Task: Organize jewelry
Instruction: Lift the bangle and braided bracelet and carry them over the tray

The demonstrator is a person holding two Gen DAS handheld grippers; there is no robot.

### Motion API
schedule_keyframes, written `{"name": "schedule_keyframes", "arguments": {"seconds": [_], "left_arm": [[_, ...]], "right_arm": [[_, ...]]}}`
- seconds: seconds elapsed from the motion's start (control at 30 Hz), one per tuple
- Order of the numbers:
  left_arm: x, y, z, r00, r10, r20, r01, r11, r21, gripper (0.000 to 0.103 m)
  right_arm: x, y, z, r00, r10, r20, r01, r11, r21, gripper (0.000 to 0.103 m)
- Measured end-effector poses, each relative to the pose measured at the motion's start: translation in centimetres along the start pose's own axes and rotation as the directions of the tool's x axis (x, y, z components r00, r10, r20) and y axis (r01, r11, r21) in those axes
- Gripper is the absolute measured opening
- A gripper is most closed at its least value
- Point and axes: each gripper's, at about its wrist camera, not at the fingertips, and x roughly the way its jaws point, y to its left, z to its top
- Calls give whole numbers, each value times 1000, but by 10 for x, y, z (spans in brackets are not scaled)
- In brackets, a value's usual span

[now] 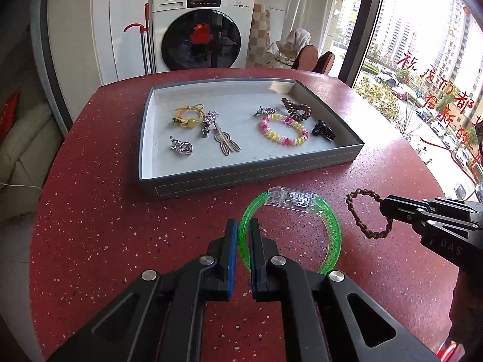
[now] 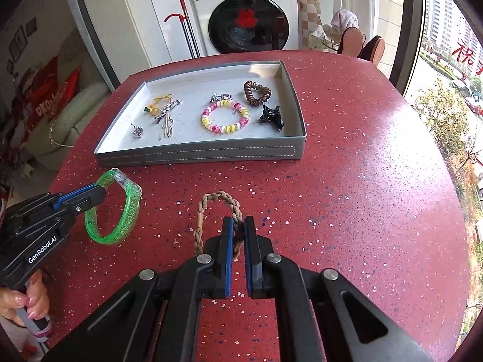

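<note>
My left gripper [image 1: 243, 226] is shut on the left rim of a glittery green bangle [image 1: 333, 226] with a clear clasp, held just above the red table in front of the tray; the same bangle [image 2: 129, 211] shows in the right wrist view, pinched by the left gripper [image 2: 101, 191]. My right gripper [image 2: 238, 226] is shut on a braided brown cord bracelet [image 2: 211, 200], whose loop hangs out ahead of the fingers. That bracelet [image 1: 359, 211] and the right gripper [image 1: 385, 208] appear at the right of the left wrist view. The grey tray [image 1: 250, 175] lies beyond both.
The tray [image 2: 199, 154] holds a pink-yellow spiral bracelet [image 2: 225, 116], a brown spiral hair tie [image 2: 256, 93], a black claw clip [image 2: 271, 116], a yellow hair tie [image 1: 185, 116] and several silver clips and pendants. A washing machine [image 1: 202, 27] stands behind the red speckled table [image 2: 362, 181]. A window is at right.
</note>
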Motion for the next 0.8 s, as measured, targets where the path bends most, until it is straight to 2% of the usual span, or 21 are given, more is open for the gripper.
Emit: {"name": "schedule_keyframes", "arguments": {"seconds": [0.8], "left_arm": [[-17, 15, 4, 999, -18, 35, 19, 1000, -20, 25]], "right_arm": [[1, 12, 9, 1000, 20, 1, -20, 1000, 5, 7]]}}
